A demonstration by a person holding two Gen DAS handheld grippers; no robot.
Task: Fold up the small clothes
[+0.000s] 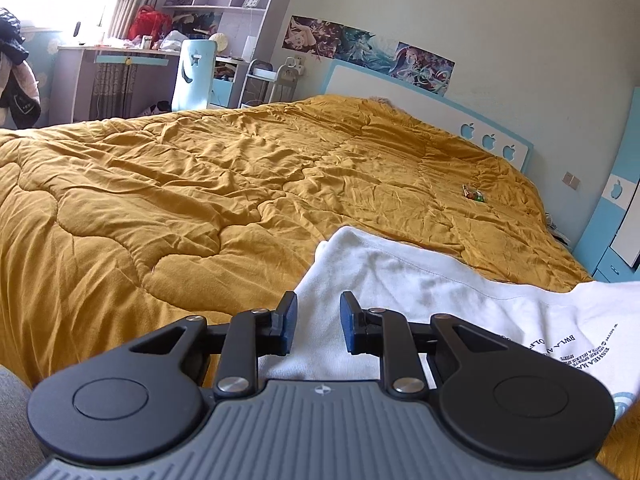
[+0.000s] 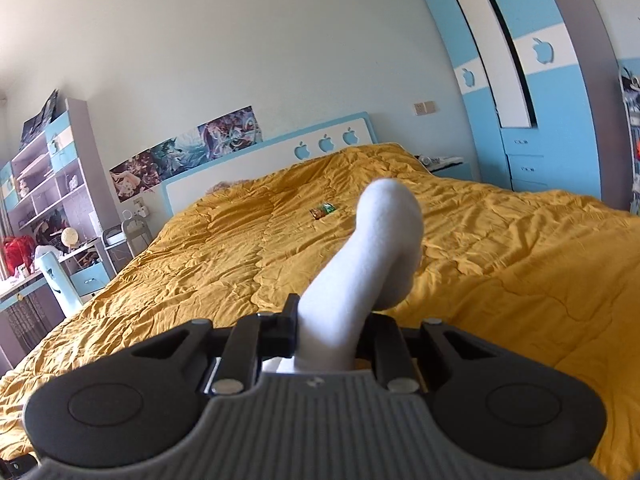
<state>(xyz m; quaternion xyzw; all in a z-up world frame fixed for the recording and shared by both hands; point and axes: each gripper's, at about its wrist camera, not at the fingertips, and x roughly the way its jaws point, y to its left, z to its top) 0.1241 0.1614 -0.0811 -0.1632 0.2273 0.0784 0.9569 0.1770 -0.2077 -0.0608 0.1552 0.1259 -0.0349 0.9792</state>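
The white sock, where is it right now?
In the right wrist view the white sock is clamped in the right gripper, sticking up over the yellow quilt.

Mustard quilt (image 1: 200,184), small candy wrapper (image 1: 473,193) on it; posters (image 2: 188,148) above headboard (image 2: 256,160).

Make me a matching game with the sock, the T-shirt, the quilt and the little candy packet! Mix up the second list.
Things:
1. white sock
2. white T-shirt
3. quilt
4. small packet

Clues:
A. mustard yellow, spread over the bed
B. pinched in the right gripper
C. lying far off, near the headboard
D. lying under the open left gripper, with black print

Pairs: 1-B, 2-D, 3-A, 4-C
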